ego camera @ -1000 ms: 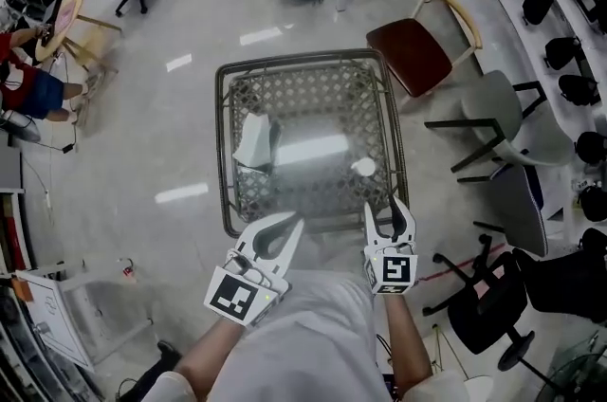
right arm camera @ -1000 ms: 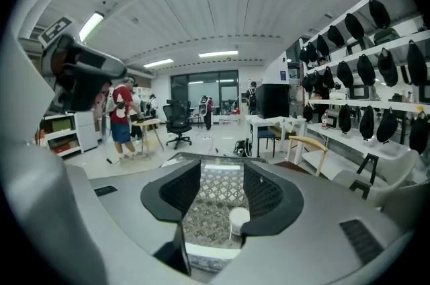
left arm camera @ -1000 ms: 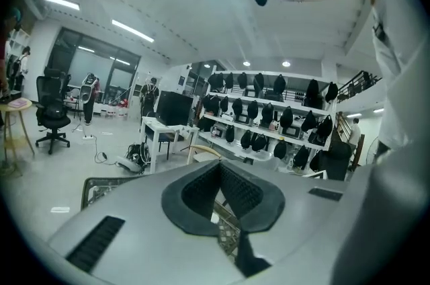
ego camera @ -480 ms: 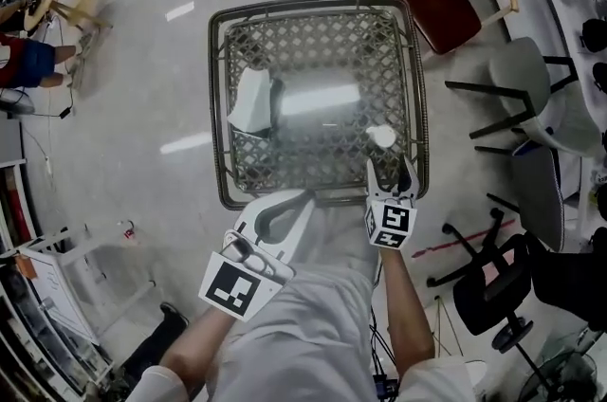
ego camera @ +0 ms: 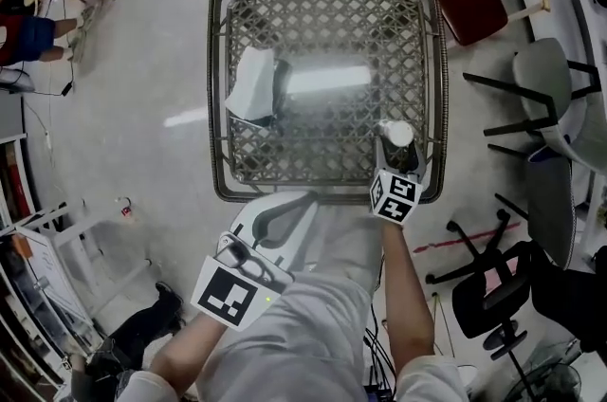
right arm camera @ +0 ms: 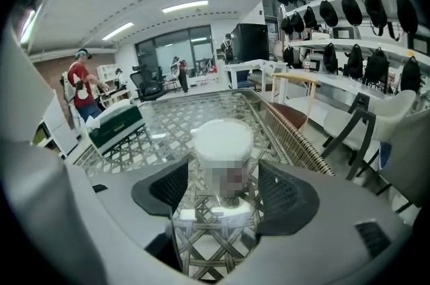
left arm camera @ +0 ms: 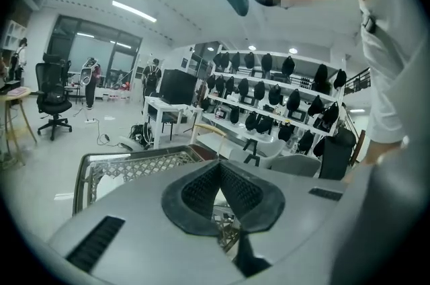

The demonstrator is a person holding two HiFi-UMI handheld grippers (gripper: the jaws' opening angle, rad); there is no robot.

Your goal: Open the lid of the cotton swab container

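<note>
Fingers (right arm camera: 164,188) of the right gripper (right arm camera: 225,186) stand spread wide on either side of the cotton swab container (right arm camera: 223,156), clear of it, having just been opening as the gripper came down from the near edge of the desk (ego camera: 220,87). The container stands upright near the desk's front right corner, white lid (right arm camera: 223,136) still on, so a grasp looks next. The left gripper (left arm camera: 220,166), fingers clenched empty, has sunk but stays short of the desk.
</note>
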